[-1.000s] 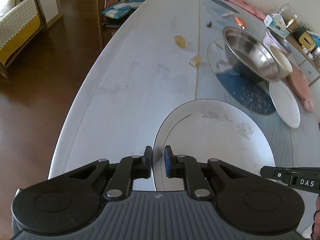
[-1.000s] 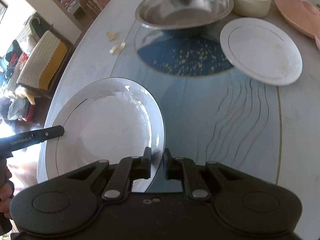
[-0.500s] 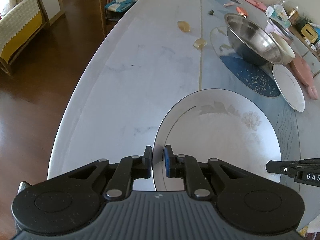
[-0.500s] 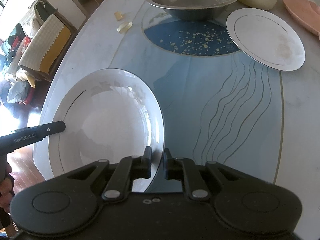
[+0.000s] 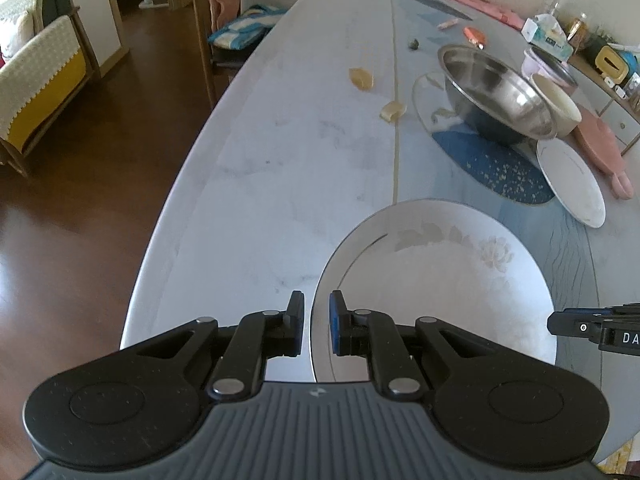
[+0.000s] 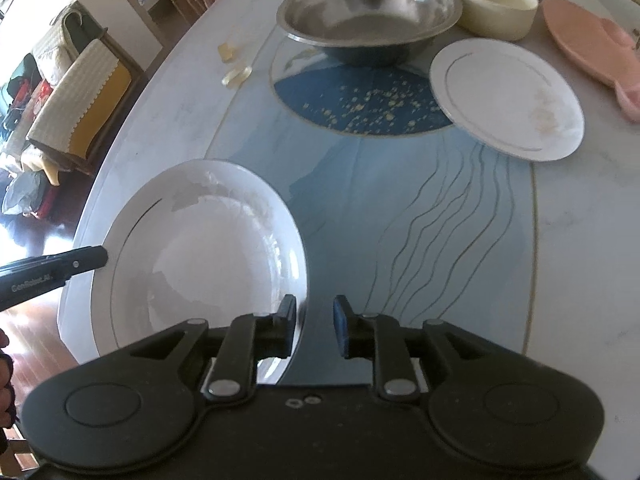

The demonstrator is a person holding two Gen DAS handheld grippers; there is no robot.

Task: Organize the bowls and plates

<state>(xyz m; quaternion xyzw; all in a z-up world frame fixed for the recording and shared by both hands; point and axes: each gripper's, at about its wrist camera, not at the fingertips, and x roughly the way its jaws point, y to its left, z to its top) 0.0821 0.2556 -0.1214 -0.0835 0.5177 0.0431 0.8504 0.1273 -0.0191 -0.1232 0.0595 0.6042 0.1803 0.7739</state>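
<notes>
Table (image 5: 280, 184), both tongs (image 5: 316, 328) straddling plate (image 5: 440, 280)

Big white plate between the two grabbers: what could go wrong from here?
1. The large plate is glossy, and both the left gripper and the right gripper have their jaws apart around its rim. If it is lifted before they close firmly, it could slip.
2. It sits near the edge of the table, above the wooden floor, so a nudge might send it off.
3. Carrying it towards the smaller plate risks knocking the steel bowl.
</notes>
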